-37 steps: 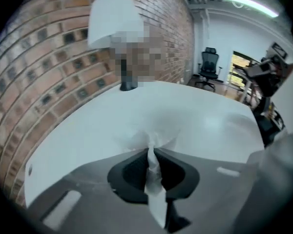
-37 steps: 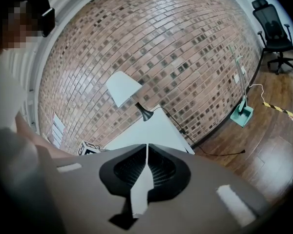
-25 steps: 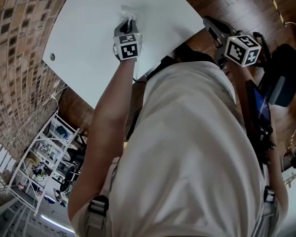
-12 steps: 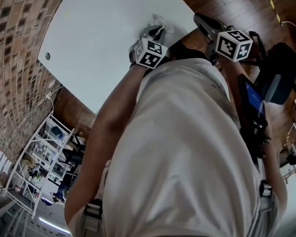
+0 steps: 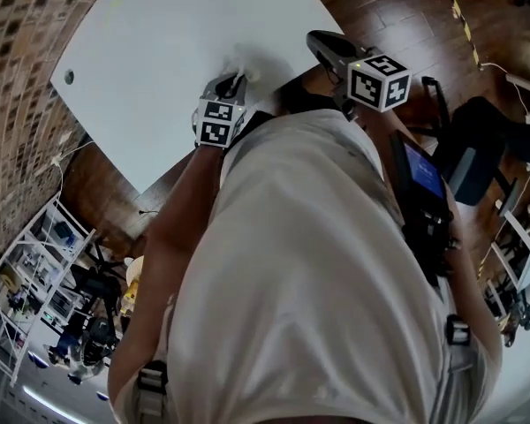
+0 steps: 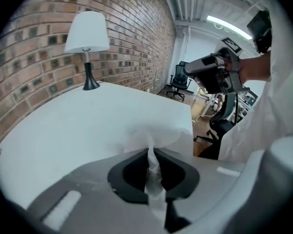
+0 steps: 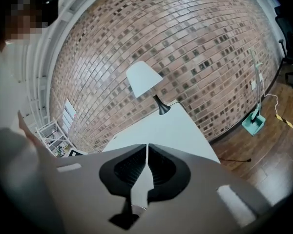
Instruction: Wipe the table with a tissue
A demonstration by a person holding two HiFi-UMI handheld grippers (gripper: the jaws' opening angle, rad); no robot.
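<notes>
A crumpled white tissue (image 5: 253, 63) lies on the white table (image 5: 168, 42) close to its near edge. My left gripper (image 5: 236, 81) is shut on it and points down at the tabletop. In the left gripper view a twisted strand of the tissue (image 6: 152, 165) runs between the jaws, and the rest spreads on the table (image 6: 73, 126) just ahead. My right gripper (image 5: 321, 44) hangs in the air beyond the table's right edge, over the wooden floor. Its jaws are shut with nothing between them (image 7: 146, 148). The right gripper (image 6: 207, 75) also shows in the left gripper view, at the upper right.
A white lamp (image 6: 88, 38) on a black stem stands at the table's far end by the brick wall (image 7: 185, 38). A small round hole (image 5: 69, 77) marks the tabletop's left corner. Office chairs (image 5: 477, 153) and a metal shelf rack (image 5: 26, 281) stand on the wooden floor around the table.
My left gripper has dragged the tissue across the tabletop toward the near edge by the person's body. The right gripper has drifted a little and stays off the table.
</notes>
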